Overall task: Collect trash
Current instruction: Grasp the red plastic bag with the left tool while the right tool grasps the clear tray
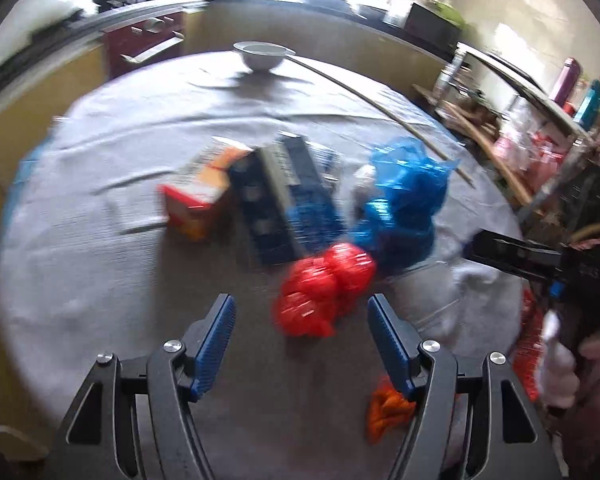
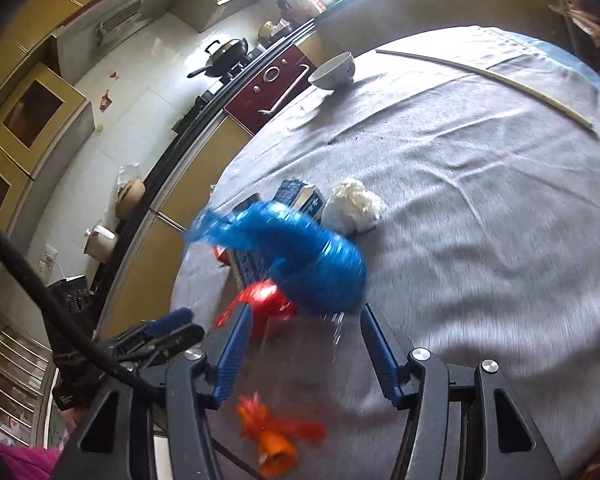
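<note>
The trash sits bunched near the middle of the cloth-covered surface: a blue bag, a red bag, crushed boxes and a white paper wad, likely gathered for easy bagging. The left gripper hovers with its jaws apart and empty, the red bag just beyond them. The right gripper is likewise parted, gripping nothing, just short of the blue bag. An orange scrap lies nearer, apart.
</note>
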`<state>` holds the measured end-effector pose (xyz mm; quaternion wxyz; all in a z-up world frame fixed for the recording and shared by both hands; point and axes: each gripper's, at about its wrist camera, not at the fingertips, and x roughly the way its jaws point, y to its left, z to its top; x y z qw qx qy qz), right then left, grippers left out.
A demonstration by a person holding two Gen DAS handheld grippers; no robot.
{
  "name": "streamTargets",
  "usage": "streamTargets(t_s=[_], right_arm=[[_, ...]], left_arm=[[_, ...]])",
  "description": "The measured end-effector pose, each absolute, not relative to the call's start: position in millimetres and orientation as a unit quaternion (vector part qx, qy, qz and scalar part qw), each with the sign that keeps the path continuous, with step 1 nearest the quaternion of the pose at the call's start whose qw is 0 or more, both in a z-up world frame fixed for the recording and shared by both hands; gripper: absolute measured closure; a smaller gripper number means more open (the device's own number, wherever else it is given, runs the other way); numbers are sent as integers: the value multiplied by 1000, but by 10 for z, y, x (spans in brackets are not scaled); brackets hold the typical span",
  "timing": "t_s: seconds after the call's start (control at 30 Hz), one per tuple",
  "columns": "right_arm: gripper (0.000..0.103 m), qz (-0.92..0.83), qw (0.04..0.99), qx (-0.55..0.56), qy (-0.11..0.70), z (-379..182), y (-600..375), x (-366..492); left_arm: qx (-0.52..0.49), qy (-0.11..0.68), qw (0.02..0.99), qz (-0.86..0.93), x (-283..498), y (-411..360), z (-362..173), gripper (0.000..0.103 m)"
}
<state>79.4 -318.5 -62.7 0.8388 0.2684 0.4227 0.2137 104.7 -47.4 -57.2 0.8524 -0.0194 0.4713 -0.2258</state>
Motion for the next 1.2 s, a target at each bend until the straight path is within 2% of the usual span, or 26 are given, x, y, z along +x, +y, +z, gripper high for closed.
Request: streamTargets(t_s=[0.13, 0.17, 0.2, 0.23, 0.43, 0.7, 0.77, 0.87, 0.9, 0.97, 1.0, 1.03, 1.07, 1.2], right_arm=[[43, 268, 816, 269, 437, -766, -3203, 1055], [43, 279, 810, 269, 441, -798, -3189, 1098], [43, 298, 799, 272, 445, -853, -3184, 1153], [43, 311, 792, 276, 447, -888, -3188, 1174], [42, 374, 765, 258, 457, -939, -3119, 1169], [42, 398, 770, 63, 495, -775, -2587, 852], [42, 377, 781, 5, 498, -793, -2444, 800], [42, 327, 799, -26, 504, -884, -2355, 835], [45, 323, 802, -25, 502, -895, -2340, 841], [48, 316, 813, -28, 489, -892, -2297, 814], [49, 311, 816, -30, 486, -890, -2283, 794], [51, 309, 818, -28, 484, -883, -2286, 762], [52, 304, 824, -22, 478, -855, -2300, 737], [53, 277, 842, 18, 462, -773, -2442, 598]], left_arm=[[-42, 477, 837, -263, 1225, -536, -696, 36], [-49, 481, 833, -269, 1265, -531, -727, 41], [-53, 486, 828, -275, 1294, -532, -756, 60], [-54, 491, 823, -282, 1319, -554, -782, 63], [-28, 479, 825, -298, 1210, -542, -752, 73], [12, 485, 828, -282, 870, -229, -661, 79], [7, 485, 829, -279, 804, -125, -625, 85], [4, 483, 830, -279, 724, -22, -553, 87], [5, 481, 833, -274, 709, 0, -539, 87], [9, 481, 837, -262, 706, 15, -508, 73], [10, 479, 839, -257, 710, 15, -497, 56], [12, 476, 843, -250, 716, 30, -489, 34], [12, 471, 848, -241, 730, 14, -474, 29], [13, 469, 847, -249, 836, -139, -499, 29]])
